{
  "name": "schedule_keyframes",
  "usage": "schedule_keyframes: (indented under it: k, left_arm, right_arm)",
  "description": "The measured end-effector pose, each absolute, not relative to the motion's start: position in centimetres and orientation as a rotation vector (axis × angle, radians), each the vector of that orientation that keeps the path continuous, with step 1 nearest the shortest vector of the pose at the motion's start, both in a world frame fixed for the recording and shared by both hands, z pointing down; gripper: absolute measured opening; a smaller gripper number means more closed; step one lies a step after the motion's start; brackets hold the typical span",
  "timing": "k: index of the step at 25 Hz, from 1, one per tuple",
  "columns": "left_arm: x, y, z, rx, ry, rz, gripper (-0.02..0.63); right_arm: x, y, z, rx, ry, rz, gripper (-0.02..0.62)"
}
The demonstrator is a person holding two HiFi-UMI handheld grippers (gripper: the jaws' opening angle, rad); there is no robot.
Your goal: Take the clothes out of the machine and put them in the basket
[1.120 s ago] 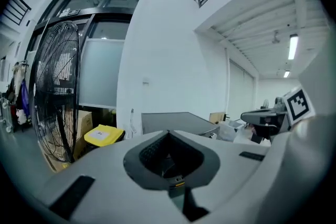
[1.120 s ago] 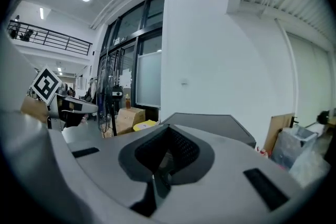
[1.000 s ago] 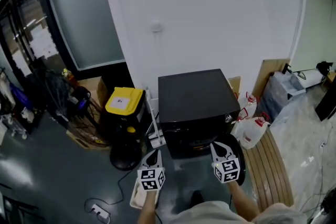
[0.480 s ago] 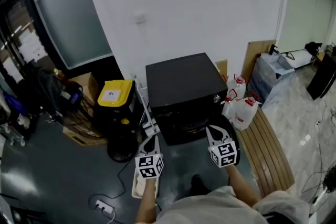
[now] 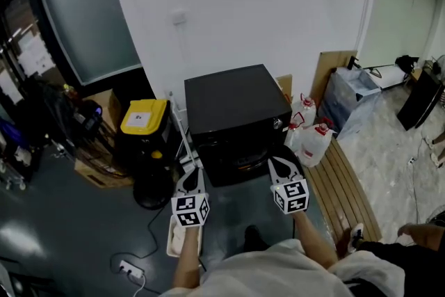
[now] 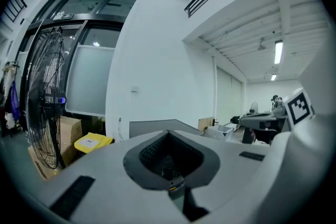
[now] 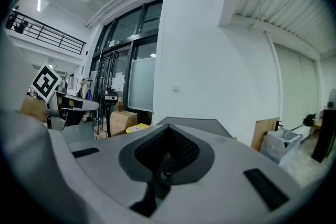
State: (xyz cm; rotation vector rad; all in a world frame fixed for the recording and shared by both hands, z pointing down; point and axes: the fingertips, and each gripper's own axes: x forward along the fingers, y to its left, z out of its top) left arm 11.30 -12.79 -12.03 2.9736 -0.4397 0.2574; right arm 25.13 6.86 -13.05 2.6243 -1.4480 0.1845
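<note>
Both pairs of jaws are closed with nothing between them: the left gripper [image 5: 192,175] and the right gripper [image 5: 278,163] each show their dark pads pressed together in their own gripper views. Two grippers are held side by side, well apart, pointing nearly level at one black machine [image 5: 233,104], which stands against the white wall [image 5: 264,3] just ahead of the jaws with its front towards them. One pale basket [image 5: 178,241] lies on the dark floor [image 5: 62,233] directly below the left gripper, partly covered by it and by the person's forearm [image 5: 186,268]. No view shows the inside of the machine, so the clothes cannot be made out. Left of the left jaws stand one yellow-lidded bin [image 5: 142,116], one round black fan base [image 5: 151,193] and one cardboard box [image 5: 97,174]; the left gripper view shows the wire cage of the fan [image 6: 44,113] rising at that side. One cable [image 5: 154,236] runs over the floor from the fan base to one white power strip [image 5: 127,268], below and left of the left jaws. Right of the right jaws, beside the machine, stand two jugs [image 5: 316,144] with red caps, touching or nearly so. Behind them one wooden board [image 5: 327,76] leans on the wall, and one plastic-wrapped bin [image 5: 351,97] sits further right. One slatted wooden platform [image 5: 348,191] lies on the floor to the right of the right gripper.
</note>
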Motion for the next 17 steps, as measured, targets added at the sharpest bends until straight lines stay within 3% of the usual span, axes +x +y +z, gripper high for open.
schedule_keyframes:
  k: [17]
  left_arm:
    - [11.8, -11.6, -13.2, 2.987, -0.405, 0.259, 0.018]
  right_arm:
    - [25.4, 7.9, -14.0, 2.63, -1.424, 0.185, 0.022]
